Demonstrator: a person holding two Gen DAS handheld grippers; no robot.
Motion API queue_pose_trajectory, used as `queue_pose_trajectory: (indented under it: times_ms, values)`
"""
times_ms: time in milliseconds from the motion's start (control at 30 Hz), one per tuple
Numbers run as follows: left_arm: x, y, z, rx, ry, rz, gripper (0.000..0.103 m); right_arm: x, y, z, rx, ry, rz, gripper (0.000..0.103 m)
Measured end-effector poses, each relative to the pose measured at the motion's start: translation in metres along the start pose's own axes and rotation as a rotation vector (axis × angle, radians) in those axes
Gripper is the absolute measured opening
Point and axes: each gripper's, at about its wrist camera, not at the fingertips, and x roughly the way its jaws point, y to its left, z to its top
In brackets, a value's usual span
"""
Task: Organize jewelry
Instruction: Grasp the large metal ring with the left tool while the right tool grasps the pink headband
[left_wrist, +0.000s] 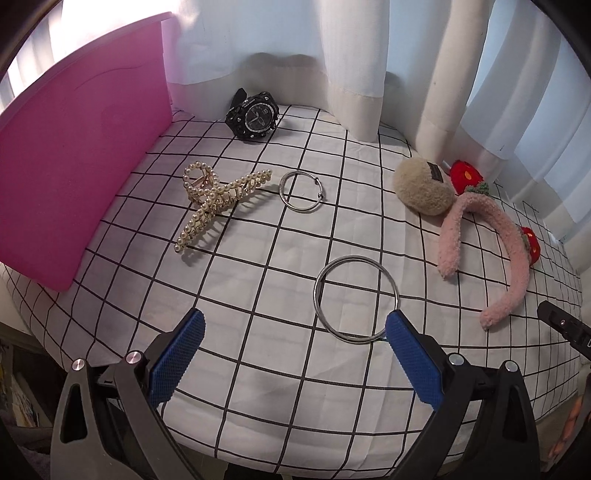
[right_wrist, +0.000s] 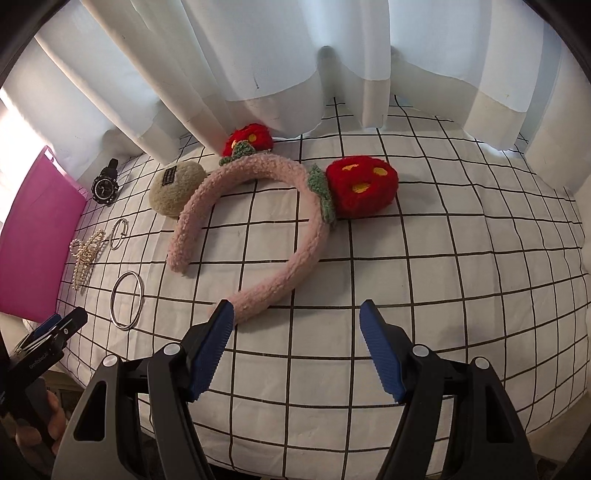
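My left gripper (left_wrist: 293, 325) is open and empty; its right finger (left_wrist: 410, 343) is at the near rim of a large silver bangle (left_wrist: 394, 286), also seen in the right wrist view (right_wrist: 142, 291). Beyond lie a smaller silver hoop (left_wrist: 282, 192), a pearl hair claw (left_wrist: 218, 203) and a black watch (left_wrist: 255, 116). My right gripper (right_wrist: 295, 317) is open and empty; its left finger (right_wrist: 218, 332) is beside the near end of a pink fluffy headband (right_wrist: 303, 243) with red strawberry ears (right_wrist: 362, 186). A beige fluffy clip (right_wrist: 173, 192) lies by the headband.
A pink box (left_wrist: 74, 155) stands at the left on the checked cloth (left_wrist: 258, 369). White curtains (right_wrist: 295, 74) hang along the back. The table's near edge is just under both grippers.
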Motion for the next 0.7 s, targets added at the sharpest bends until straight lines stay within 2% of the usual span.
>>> queue_pose_trajectory:
  times_ms: [233, 333, 500, 700]
  values:
    - [0.016, -0.015, -0.009, -0.034, -0.008, -0.005, 0.096, 0.014, -0.009, 0.008, -0.02, -0.03, 0.036, 0.068]
    - [0.02, -0.025, -0.011, -0.024, -0.031, -0.006, 0.096, 0.02, -0.011, 0.011, -0.033, -0.045, 0.028, 0.068]
    - [0.035, -0.041, -0.01, -0.002, -0.02, 0.003, 0.096, 0.027, -0.014, 0.018, -0.019, -0.05, 0.032, 0.068]
    - [0.045, -0.042, -0.012, -0.024, -0.011, 0.03, 0.096, 0.036, -0.013, 0.022, -0.035, -0.051, 0.012, 0.068]
